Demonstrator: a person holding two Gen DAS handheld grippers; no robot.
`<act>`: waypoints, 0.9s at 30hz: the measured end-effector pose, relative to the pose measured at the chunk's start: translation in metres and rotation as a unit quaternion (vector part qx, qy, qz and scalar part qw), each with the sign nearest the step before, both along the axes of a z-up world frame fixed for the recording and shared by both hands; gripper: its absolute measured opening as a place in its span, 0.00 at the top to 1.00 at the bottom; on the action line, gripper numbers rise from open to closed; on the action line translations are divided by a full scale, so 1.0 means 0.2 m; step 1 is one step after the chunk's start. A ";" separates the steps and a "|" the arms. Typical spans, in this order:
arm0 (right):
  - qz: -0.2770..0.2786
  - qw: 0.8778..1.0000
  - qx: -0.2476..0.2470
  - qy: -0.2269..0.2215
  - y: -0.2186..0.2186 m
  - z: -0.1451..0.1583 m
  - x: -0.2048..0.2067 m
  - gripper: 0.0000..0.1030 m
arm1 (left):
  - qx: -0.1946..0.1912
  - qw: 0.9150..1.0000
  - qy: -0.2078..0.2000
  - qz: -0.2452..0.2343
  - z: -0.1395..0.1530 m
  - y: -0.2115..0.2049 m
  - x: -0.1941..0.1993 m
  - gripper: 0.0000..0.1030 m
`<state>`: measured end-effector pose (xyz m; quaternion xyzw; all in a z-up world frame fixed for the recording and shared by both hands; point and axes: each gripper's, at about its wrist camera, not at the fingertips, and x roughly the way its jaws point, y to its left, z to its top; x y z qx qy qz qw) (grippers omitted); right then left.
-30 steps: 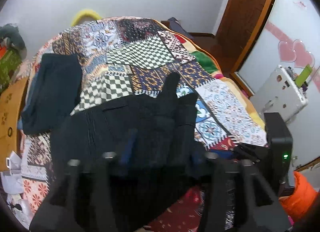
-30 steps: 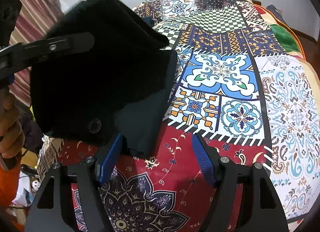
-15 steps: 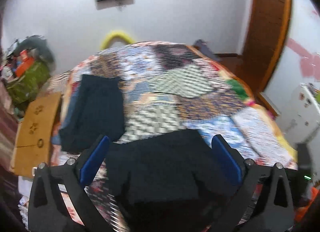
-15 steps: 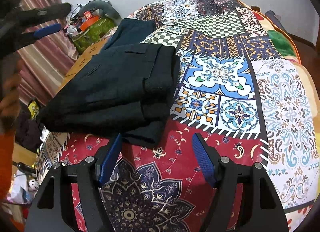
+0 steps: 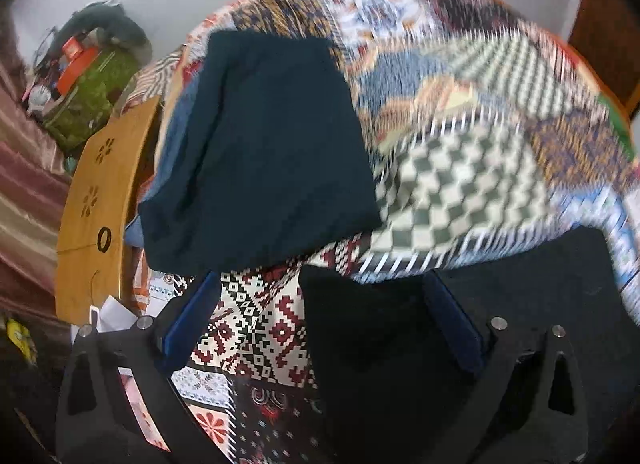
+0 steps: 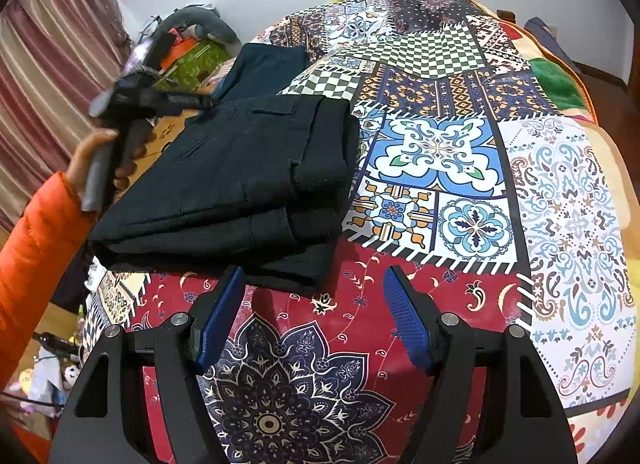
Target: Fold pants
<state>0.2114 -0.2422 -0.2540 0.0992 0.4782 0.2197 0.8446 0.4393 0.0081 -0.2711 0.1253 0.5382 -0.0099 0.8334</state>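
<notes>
The black pants (image 6: 240, 187) lie folded in a thick stack on the patchwork bedspread (image 6: 440, 151), left of centre in the right wrist view. In the left wrist view they (image 5: 500, 304) fill the lower right. My left gripper (image 5: 324, 320) is open and empty, low over the pants' left edge; it also shows in the right wrist view (image 6: 160, 99), held by a hand above the pants' far left side. My right gripper (image 6: 316, 316) is open and empty, just short of the pants' near edge.
A second folded dark garment (image 5: 260, 151) lies further back on the bed, also in the right wrist view (image 6: 264, 67). A wooden board (image 5: 100, 199) and a cluttered green bag (image 5: 88, 95) stand left of the bed. A curtain (image 6: 48, 63) hangs at left.
One second ago the pants hung in my left gripper. It let go and they dropped into a folded stack. Both grippers are open; the left one swung left and down.
</notes>
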 end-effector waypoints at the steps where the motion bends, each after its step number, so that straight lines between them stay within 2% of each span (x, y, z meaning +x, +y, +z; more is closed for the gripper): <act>1: -0.001 1.000 -0.001 -0.001 0.00 0.00 0.00 0.34 | 0.003 1.000 0.002 -0.008 -0.02 0.00 -0.01 0.00; 3: -0.009 1.000 -0.004 -0.001 -0.01 0.01 -0.01 0.34 | -0.003 1.000 -0.001 -0.014 -0.04 0.03 -0.06 0.00; 8: -0.017 1.000 -0.010 -0.008 -0.05 0.03 -0.03 0.34 | -0.043 0.998 0.038 -0.008 -0.04 0.12 -0.16 0.00; 12: -0.023 0.999 -0.012 -0.018 -0.07 0.07 -0.05 0.34 | -0.044 0.998 0.046 -0.023 -0.01 0.16 -0.36 0.00; 15: -0.027 0.999 -0.015 -0.027 -0.09 0.10 -0.08 0.34 | -0.062 0.996 0.051 -0.029 0.03 0.19 -0.51 0.00; 20: -0.031 0.999 -0.017 -0.039 -0.11 0.15 -0.11 0.34 | -0.073 0.995 0.041 -0.052 0.11 0.19 -0.74 0.00; 27: -0.024 0.998 -0.019 -0.047 -0.09 0.16 -0.12 0.34 | -0.135 0.988 0.033 -0.061 0.19 0.14 -0.91 0.01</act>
